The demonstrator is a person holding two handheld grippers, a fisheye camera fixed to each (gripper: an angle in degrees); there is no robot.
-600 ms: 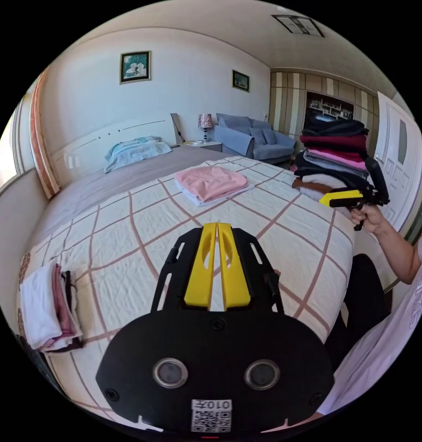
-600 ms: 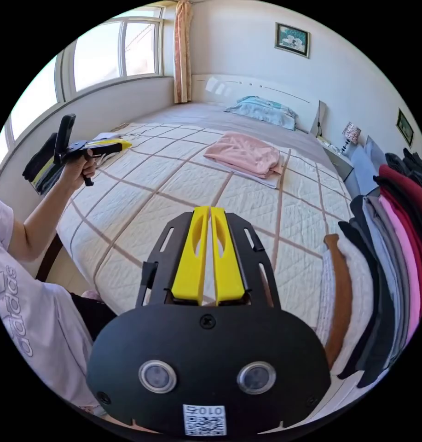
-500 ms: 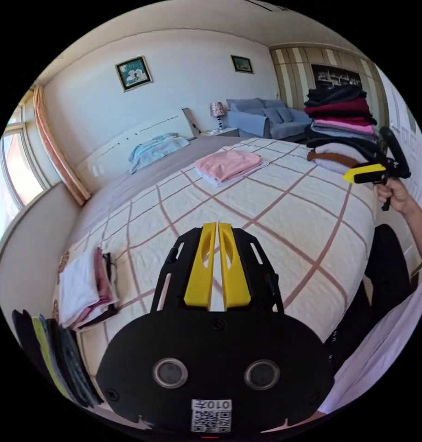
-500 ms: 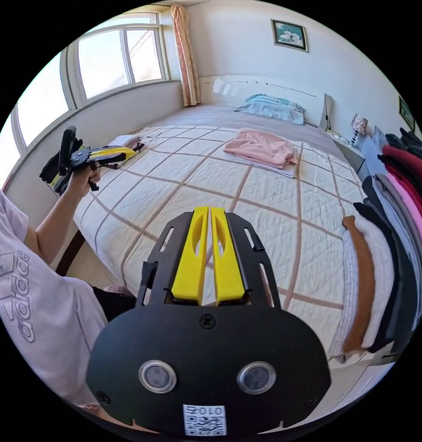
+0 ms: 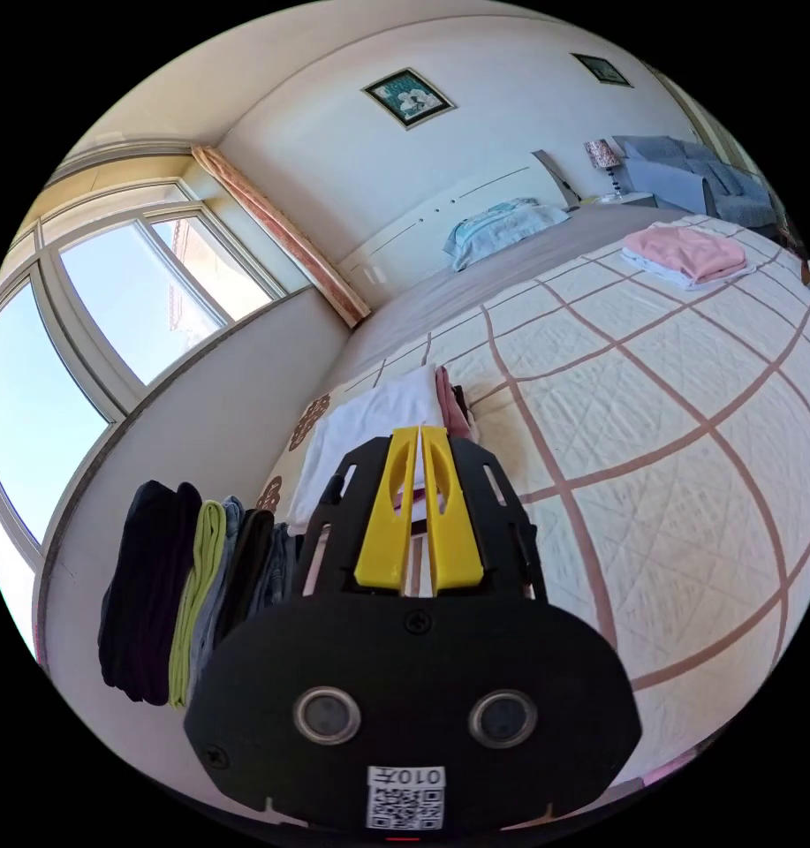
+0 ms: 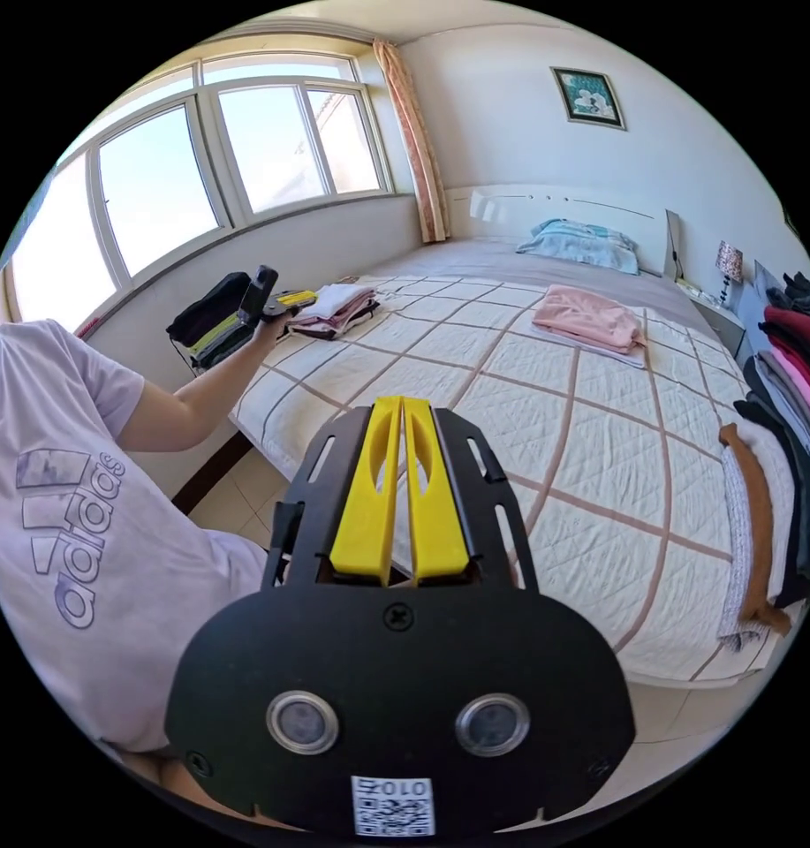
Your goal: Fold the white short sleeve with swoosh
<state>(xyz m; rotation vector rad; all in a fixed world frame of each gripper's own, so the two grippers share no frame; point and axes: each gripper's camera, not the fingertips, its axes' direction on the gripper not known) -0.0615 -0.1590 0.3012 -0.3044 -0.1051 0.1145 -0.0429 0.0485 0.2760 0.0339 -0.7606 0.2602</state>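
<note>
A white folded garment (image 5: 378, 422) tops a small stack with pink and dark layers at the window-side corner of the bed; no swoosh shows on it. My left gripper (image 5: 420, 435) is shut and empty, its jaw tips just in front of that stack. In the right gripper view, the left gripper (image 6: 291, 299) is held out in a hand right beside the same stack (image 6: 334, 307). My right gripper (image 6: 401, 405) is shut with nothing in it, hovering above the near edge of the quilted bed (image 6: 510, 389).
A pink folded garment (image 6: 590, 318) lies on a white one mid-bed. A tall pile of dark, red and pink clothes (image 6: 793, 389) stands at the bed's right edge. Dark and green folded clothes (image 5: 184, 592) sit below the window. The person's lilac shirt (image 6: 78, 530) is at left.
The left gripper has swung across the bed to the small stack by the window. The right gripper view has turned toward the window, away from the tall pile. Both stay shut.
</note>
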